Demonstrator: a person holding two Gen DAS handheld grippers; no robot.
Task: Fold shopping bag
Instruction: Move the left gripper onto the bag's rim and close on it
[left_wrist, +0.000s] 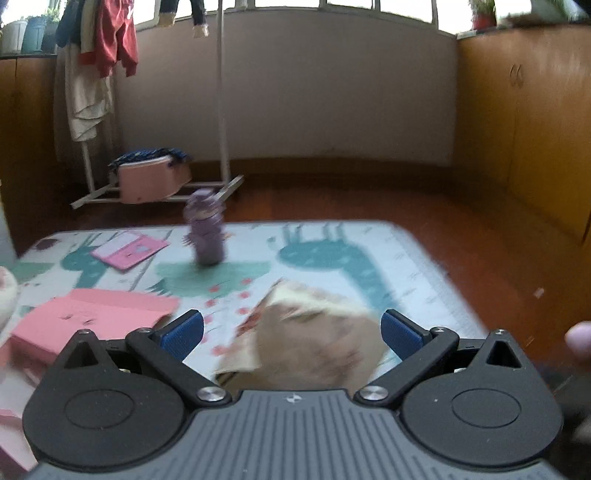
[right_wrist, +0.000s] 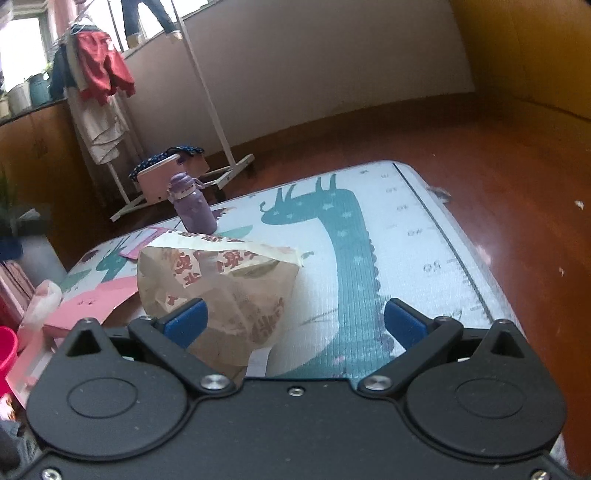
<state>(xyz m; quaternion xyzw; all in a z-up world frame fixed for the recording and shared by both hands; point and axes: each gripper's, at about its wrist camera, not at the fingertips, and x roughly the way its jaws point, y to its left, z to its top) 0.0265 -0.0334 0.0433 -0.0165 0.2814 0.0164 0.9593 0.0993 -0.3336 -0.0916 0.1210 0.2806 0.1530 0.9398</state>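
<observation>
Item: bag (right_wrist: 218, 291), tan plastic with red print, crumpled and standing in a loose heap on the mat (right_wrist: 406, 251), not yet flattened or folded. Left gripper (left_wrist: 291, 332): jaws wide, holding nothing; the bag lay directly ahead between its blue pads (left_wrist: 183, 334), filling the gap low in the left view (that view was motion-blurred, so contact could not be told). Right gripper (right_wrist: 293, 325): jaws wide, also empty; the bag sat ahead and to the left of its centre line, overlapping the left pad (right_wrist: 186, 326) in the picture, while bare mat lay before the right pad. Judged nearer and better lined up: the left gripper. Long axis of the bag: unclear in its bunched state; in the right view a pale printed rim (right_wrist: 236, 247) ran roughly across, left to right, along the top of the heap. The coming move seemed to turn on that offset, since the right gripper would need to shift leftward to reach an edge. Other entries: purple bottle (right_wrist: 192, 206) upright beyond the bag, apart from it; pink sheet (left_wrist: 96, 321) flat to the left, just beside the bag; small pink booklet (left_wrist: 129, 249) farther back. Containers: pink tub (left_wrist: 151, 181) on the floor by the clothes rack (left_wrist: 221, 110), dark dotted cloth draped over its top; contents hidden.
</observation>
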